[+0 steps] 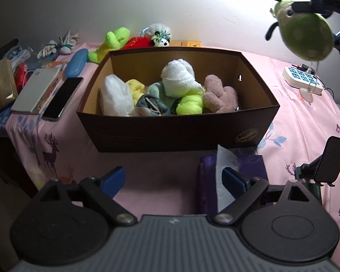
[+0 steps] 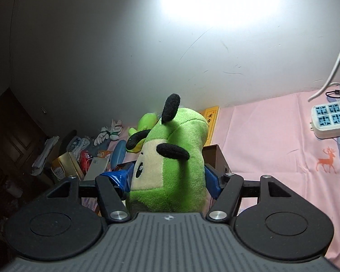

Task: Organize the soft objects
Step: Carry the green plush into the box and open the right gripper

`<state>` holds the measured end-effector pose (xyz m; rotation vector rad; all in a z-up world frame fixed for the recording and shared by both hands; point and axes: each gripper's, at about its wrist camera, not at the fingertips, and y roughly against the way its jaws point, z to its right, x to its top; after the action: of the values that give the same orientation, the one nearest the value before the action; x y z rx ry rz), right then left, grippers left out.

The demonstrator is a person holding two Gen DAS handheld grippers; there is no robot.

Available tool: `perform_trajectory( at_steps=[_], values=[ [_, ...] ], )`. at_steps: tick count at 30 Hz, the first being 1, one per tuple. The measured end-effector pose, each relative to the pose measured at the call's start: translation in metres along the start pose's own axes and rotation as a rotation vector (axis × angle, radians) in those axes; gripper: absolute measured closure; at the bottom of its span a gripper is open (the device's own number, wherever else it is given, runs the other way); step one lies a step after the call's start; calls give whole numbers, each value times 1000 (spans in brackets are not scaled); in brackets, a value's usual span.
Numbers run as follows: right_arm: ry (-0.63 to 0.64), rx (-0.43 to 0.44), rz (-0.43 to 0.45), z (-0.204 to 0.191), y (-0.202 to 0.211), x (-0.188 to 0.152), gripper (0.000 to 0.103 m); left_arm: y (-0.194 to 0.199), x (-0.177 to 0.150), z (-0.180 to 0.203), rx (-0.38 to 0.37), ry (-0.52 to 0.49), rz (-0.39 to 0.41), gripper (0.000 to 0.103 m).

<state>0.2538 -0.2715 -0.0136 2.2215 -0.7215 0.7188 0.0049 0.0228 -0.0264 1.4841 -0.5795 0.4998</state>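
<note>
Green plush toy (image 2: 170, 163): clamped around its body between the blue pads of the right gripper (image 2: 167, 179); carried in the air, well above the pink cloth (image 2: 272, 140), off the right rear corner of the box. The wide body is judged to be the reason the jaws stand so far apart.
Brown box (image 1: 176, 127): open-topped, set on the cloth as the collecting place; a white rolled towel (image 1: 179, 77), a pink plush (image 1: 219, 95), a neon-yellow soft item (image 1: 190, 104), a white bag (image 1: 115, 95) and other soft pieces are already held inside.
Left gripper (image 1: 172, 181): spread open, nothing grasped; held low before the front wall of the box, with a purple tissue pack (image 1: 249, 165) beside its right pad.
Soft items outside: a lime plush (image 1: 113, 40) and a white-and-red plush (image 1: 156, 36) lie just behind the box, judged still to be collected.
Non-task items: a phone (image 1: 62, 98) and a power strip (image 1: 302, 79) are left on the cloth.
Stage: toy judged to be in transit to the box.
</note>
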Motion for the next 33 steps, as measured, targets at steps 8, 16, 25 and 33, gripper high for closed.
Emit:
perform_trajectory(
  at_steps=[8,16,25,33],
  values=[
    [61,-109,-142,-25,-98,-9,51,-9,0,-39,4,-11,-12,10],
    [143,-204,-269,-39,-161,-32,51,-19,-1,-64,-24,-19,-30,10],
    [200,-277,-331,-45,-165,-35,49,-26,7,-84,-50,-6,-27,10],
    [-44,-112,-365,-30,-141,-40,50,-30,19,-75,-104,-34,-13,10]
  ],
)
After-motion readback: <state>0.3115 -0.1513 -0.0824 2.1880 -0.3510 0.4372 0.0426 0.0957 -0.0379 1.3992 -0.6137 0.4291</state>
